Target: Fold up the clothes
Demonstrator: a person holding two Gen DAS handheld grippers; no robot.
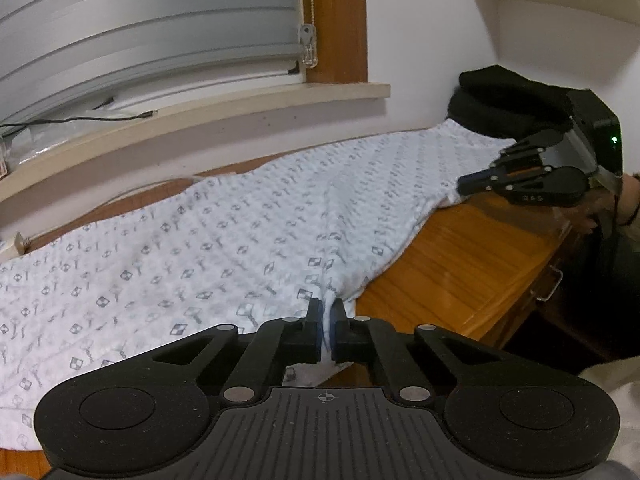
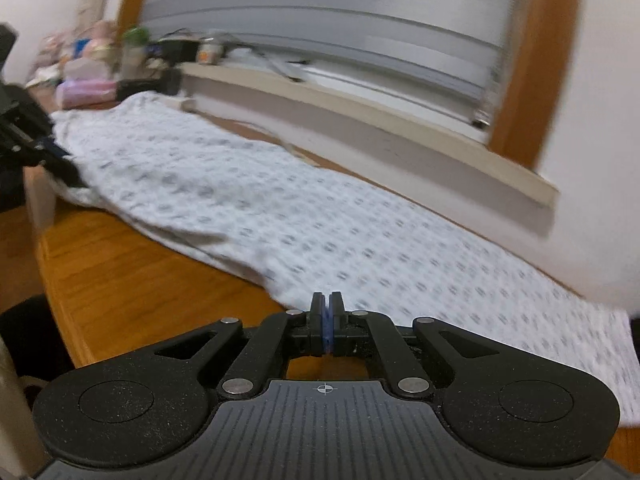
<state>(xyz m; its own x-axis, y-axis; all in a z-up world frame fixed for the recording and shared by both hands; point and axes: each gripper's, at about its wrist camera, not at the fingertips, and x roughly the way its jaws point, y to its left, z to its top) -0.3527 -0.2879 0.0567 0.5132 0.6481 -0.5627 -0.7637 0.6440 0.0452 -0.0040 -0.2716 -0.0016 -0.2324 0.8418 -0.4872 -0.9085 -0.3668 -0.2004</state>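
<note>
- My left gripper [image 1: 328,322] has its jaws nearly together, pinching a small bunched fold of the garment [image 1: 224,240] at its near edge; white cloth shows between the blue pads.
- The garment is a white cloth with a repeating grey print, lying flat and long across the wooden table [image 1: 460,264], running from about 8 o'clock to 2 o'clock in my left wrist view.
- A ridge of cloth rises from my left jaws toward 12 o'clock.
- My right gripper [image 1: 466,184] shows at 3 o'clock in that view, its tip at the far corner of the garment near the table edge, with a hand [image 1: 624,200] behind it.
- In the right wrist view my right gripper [image 2: 327,320] has its jaws closed, blue pads meeting, at the garment's [image 2: 280,208] near edge; the view is blurred and I cannot tell whether cloth is caught between them.
- The left gripper [image 2: 60,164] appears at 9 o'clock there, on the far end of the garment.
- A dark bundle [image 1: 508,100] sits at 2 o'clock past the garment's end, against the wall.
- A window sill [image 1: 200,116] runs along the wall beyond the table.
</note>
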